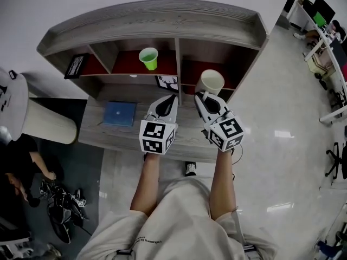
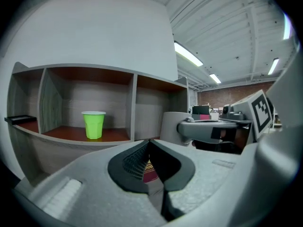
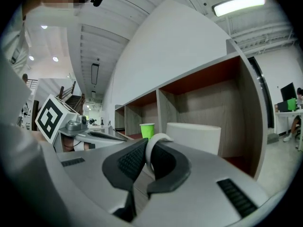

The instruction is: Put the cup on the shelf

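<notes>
Dark ribbed fingers [image 3: 127,162] of the right gripper [image 3: 152,148] fill the foreground of its own view, pressed together on the white handle [image 3: 154,138] of the cup [image 3: 195,137], a pale mug. The cup sits at the mouth of the shelf's [image 1: 152,18] right-hand compartment. Its base is hidden behind the gripper, so I cannot tell whether it rests on the compartment floor or hangs just above it.

The left gripper [image 1: 173,97] is in front of the shelf's middle divider. Its fingers are closed tip to tip and hold nothing of the task. A maroon patch shows in the gap behind the tips, and I cannot tell what it is.

A green cup [image 1: 148,58] stands upright in the shelf's middle compartment. A flat blue thing [image 1: 120,113] lies on the table [image 1: 187,140] in front of the shelf's left side.

Judging by its look, the mug is stiff, glazed and breakable, and weighty for so small a grip. Held only by the handle, it will tend to pivot and droop away from the fingers, and the smooth loop could slip. The handle is a fair place to hold it, provided the squeeze stays firm and the body is kept upright. It should go down flat on its base, clear of the compartment walls.
</notes>
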{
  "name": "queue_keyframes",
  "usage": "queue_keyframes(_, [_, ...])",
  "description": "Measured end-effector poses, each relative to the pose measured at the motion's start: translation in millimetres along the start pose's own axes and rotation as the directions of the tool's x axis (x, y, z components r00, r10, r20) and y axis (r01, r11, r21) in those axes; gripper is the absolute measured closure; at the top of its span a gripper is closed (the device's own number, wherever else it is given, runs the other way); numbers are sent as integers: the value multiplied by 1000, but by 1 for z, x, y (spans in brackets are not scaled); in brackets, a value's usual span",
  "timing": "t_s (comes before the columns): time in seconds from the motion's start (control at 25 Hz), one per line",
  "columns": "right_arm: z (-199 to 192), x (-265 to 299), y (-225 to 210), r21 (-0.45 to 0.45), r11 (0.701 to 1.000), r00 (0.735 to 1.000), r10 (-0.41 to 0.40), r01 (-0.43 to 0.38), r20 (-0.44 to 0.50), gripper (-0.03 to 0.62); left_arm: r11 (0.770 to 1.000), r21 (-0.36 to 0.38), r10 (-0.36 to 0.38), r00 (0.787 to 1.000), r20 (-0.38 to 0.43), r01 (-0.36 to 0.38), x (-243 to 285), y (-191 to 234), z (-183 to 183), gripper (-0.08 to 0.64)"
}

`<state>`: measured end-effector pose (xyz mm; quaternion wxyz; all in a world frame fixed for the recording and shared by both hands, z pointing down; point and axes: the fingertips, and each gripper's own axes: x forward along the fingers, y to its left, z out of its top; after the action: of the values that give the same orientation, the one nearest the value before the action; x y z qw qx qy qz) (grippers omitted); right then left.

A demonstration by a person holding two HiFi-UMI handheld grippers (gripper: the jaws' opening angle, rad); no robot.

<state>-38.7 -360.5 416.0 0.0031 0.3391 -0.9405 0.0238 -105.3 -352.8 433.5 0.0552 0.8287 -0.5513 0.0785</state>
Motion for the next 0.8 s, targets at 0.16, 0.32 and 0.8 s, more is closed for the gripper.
queue_keyframes(0.16, [-9,15,-12,-2,1000,1000,16,-16,-17,574,1000,3,10,1000,-21,-10,15,2,-5,549])
queue_keyframes(0.32, [-20,28,-27,-14,1000,999,17,-17,-42,574,1000,-11,26,1000,-18,-26,26,5,-3,549])
queue_keyframes(0.8, [-53,51,-53,-130,991,994,17,-31,-110,571,999,-32,36,998,-51,-37,54,-12,-20,549])
